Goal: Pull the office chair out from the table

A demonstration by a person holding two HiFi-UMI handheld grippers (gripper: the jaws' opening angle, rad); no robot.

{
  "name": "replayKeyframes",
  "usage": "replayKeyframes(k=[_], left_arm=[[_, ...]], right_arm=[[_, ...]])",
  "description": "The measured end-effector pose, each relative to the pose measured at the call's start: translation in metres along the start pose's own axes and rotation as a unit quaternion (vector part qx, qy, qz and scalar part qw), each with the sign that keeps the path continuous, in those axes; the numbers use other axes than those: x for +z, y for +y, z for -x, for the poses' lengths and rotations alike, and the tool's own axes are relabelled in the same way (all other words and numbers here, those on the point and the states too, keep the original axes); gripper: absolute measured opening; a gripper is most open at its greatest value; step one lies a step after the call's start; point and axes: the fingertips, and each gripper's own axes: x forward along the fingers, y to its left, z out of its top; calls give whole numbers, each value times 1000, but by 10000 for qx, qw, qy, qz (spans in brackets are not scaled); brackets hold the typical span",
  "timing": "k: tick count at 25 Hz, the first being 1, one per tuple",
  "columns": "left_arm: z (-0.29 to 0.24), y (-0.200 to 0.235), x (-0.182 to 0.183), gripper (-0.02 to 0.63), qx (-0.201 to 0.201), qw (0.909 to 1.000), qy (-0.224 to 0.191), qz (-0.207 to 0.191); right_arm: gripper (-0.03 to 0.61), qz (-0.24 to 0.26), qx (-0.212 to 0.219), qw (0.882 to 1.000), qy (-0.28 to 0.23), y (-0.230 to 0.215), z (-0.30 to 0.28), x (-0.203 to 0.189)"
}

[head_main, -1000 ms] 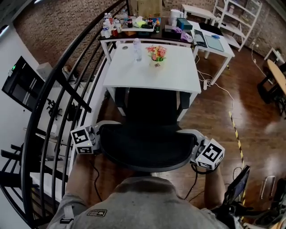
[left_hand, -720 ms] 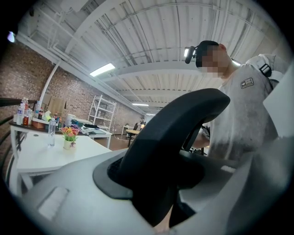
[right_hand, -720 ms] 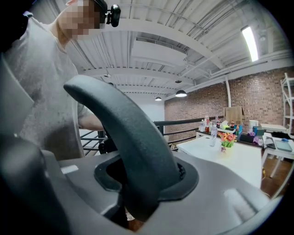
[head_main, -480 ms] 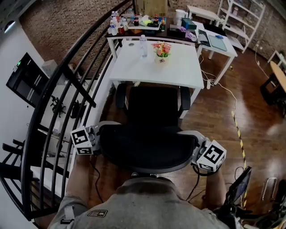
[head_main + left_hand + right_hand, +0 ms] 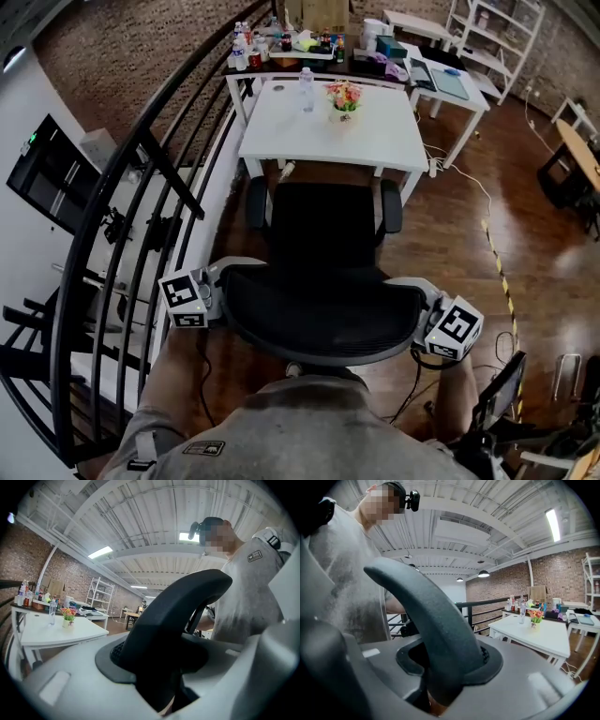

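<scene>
The chair (image 5: 323,225) stood just off the table's (image 5: 281,141) near edge. Its seat was out from under the top, its armrests (image 5: 256,202) were clear of that edge, and its back faced the person (image 5: 281,431) on the side away from the table. The pull looked largely done, though the chair was not far from the table.

The left gripper (image 5: 217,286) was clamped on the left end of the chair's back rim and the right gripper (image 5: 424,305) on the right end, with the dark rim wedged between each pair of jaws. Holding both ends likely kept the chair square to the table, so that it would not swivel toward the railing (image 5: 141,187) left of the table.

A bottle (image 5: 306,82) and flowers (image 5: 344,97) stood at the table's far side, well apart from the chair.
</scene>
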Motion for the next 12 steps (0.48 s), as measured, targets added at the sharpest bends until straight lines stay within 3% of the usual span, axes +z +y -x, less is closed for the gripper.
replayKeyframes(k=[12], left_arm=[[38, -57, -15, 193, -127, 9998, -104, -75]], right_arm=[[164, -144, -168, 9997, 36, 77, 1, -9]])
